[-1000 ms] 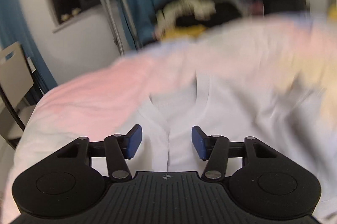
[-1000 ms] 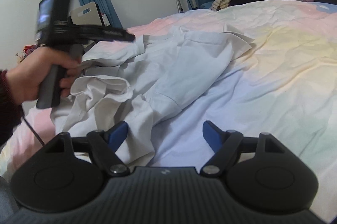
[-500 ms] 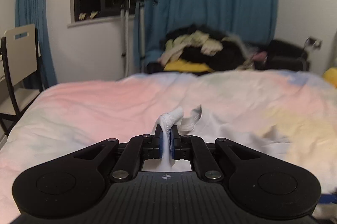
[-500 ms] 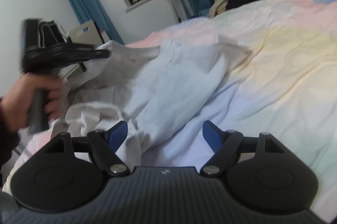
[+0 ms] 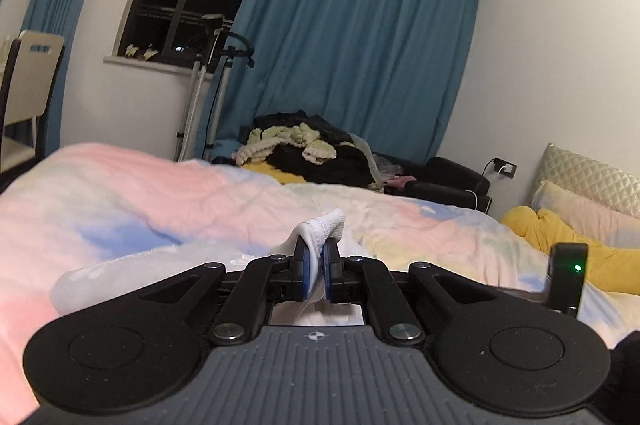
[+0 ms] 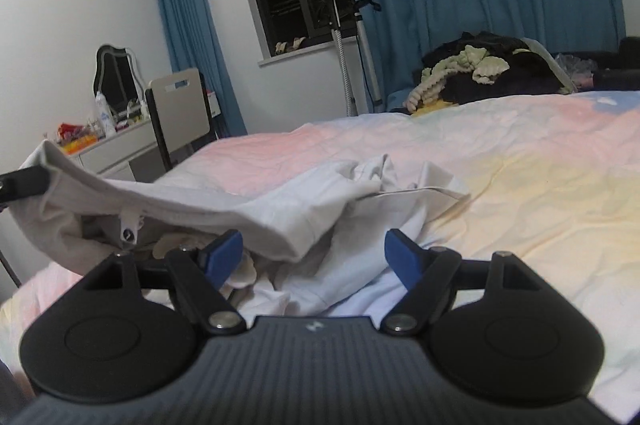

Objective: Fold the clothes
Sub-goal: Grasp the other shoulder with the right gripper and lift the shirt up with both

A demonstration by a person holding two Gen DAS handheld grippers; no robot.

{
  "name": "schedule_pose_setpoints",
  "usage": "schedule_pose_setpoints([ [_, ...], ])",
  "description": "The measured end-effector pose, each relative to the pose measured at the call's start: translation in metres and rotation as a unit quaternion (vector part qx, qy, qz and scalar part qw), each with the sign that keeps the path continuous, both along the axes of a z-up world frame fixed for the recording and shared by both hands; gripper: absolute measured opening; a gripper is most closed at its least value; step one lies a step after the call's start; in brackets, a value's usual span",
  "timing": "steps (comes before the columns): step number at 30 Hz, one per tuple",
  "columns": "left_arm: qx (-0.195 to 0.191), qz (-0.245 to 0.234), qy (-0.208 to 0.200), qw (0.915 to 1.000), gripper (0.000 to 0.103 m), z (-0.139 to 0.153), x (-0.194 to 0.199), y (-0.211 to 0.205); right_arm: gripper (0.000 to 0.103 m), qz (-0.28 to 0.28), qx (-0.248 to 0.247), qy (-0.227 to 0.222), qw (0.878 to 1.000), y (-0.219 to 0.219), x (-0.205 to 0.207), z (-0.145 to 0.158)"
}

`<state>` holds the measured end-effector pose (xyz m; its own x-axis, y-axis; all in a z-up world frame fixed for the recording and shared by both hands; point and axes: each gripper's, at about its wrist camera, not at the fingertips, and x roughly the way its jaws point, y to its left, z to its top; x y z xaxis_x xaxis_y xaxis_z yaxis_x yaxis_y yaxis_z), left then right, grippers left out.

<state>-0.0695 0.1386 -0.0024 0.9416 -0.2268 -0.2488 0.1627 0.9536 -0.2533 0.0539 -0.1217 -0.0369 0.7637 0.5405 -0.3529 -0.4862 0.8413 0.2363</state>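
Folding has barely begun: left hand-held gripper pinches the crumpled shirt, right hand-held gripper spread, on the bed.

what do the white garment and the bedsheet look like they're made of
White garment: thin matte woven cloth, probably cotton; it drapes in soft creases and shows a stitched hem.
Bedsheet: light matte fabric, likely cotton or a blend, finely wrinkled, dyed in pastel patches.
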Motion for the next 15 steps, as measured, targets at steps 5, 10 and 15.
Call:
schedule_pose_setpoints([
  [5, -0.016, 0.005, -0.012, 0.9998, 0.008, -0.001, -0.001, 0.004, 0.074, 0.029, -0.119, -0.037, 0.992, 0.022, -0.002, -0.01],
  [10, -0.062, 0.019, -0.038, 0.9972, 0.008, -0.005, -0.009, 0.02, 0.072, 0.032, -0.283, -0.14, 0.948, 0.045, -0.004, -0.025],
  [15, -0.101, 0.024, -0.049, 0.9934, 0.008, -0.007, -0.005, 0.034, 0.068, 0.07, -0.381, -0.213, 0.897, 0.064, 0.009, -0.044],
])
